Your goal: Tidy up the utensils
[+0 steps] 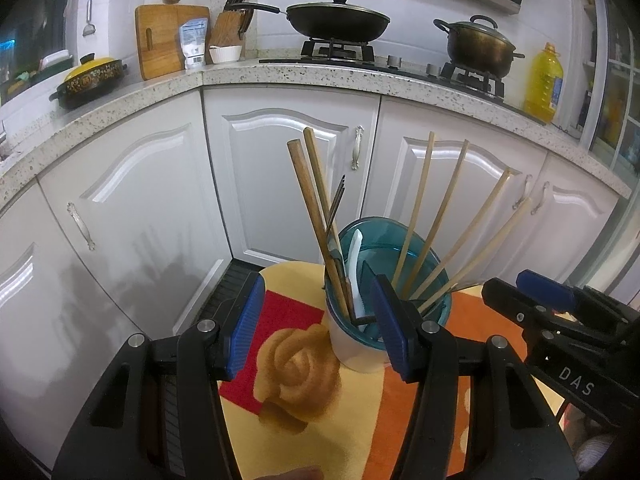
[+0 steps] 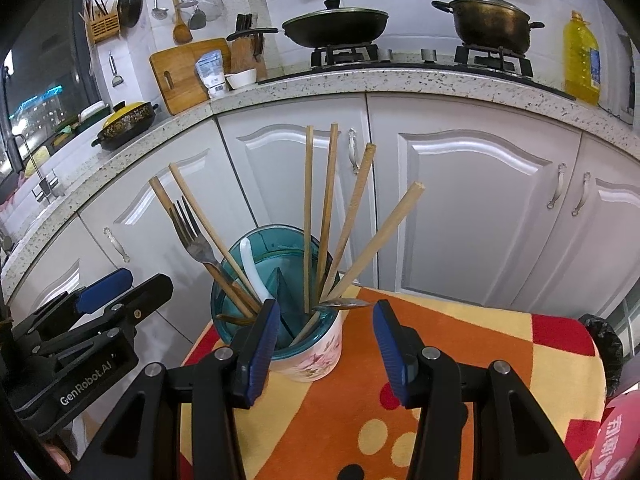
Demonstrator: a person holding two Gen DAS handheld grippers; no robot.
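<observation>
A white floral cup with a teal divided insert stands on a table under an orange, yellow and red cloth. Its left side holds two dark wooden chopsticks, a fork and a white spoon. Several pale bamboo chopsticks fan out of the right side, and a metal spoon rests at the rim. My left gripper is open just short of the cup. My right gripper is open too, its left pad beside the cup wall. Neither holds anything.
White cabinet doors curve behind the table under a speckled counter. On it stand a wok, a pot, an oil bottle and a cutting board. A black bag sits at the right.
</observation>
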